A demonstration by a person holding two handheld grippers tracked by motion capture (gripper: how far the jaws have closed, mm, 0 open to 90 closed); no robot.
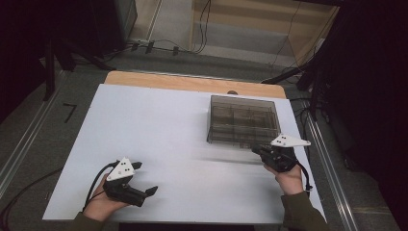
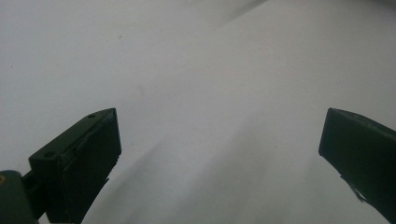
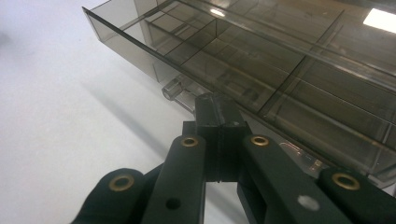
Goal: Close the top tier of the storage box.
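A smoky clear plastic box [image 1: 243, 120] with several compartments stands on the right half of the white table [image 1: 159, 125]. In the right gripper view the box [image 3: 280, 60] has a small clear handle [image 3: 172, 91] sticking out of its near wall. My right gripper [image 1: 256, 150] is at the box's near edge. Its jaws are pressed flat together, and my right gripper [image 3: 215, 105] has its tip against the wall just beside the handle. I cannot tell whether the handle is pinched. My left gripper [image 1: 145, 177] rests near the table's front left. The left gripper [image 2: 219, 130] stands wide open over bare table with nothing between its jaws.
A strip of wooden tabletop [image 1: 192, 83] shows beyond the white sheet. Cables [image 1: 159, 47] lie on the floor behind the table. Dark stands [image 1: 53, 57] and equipment flank both sides. A metal rail [image 1: 327, 163] runs along the table's right edge.
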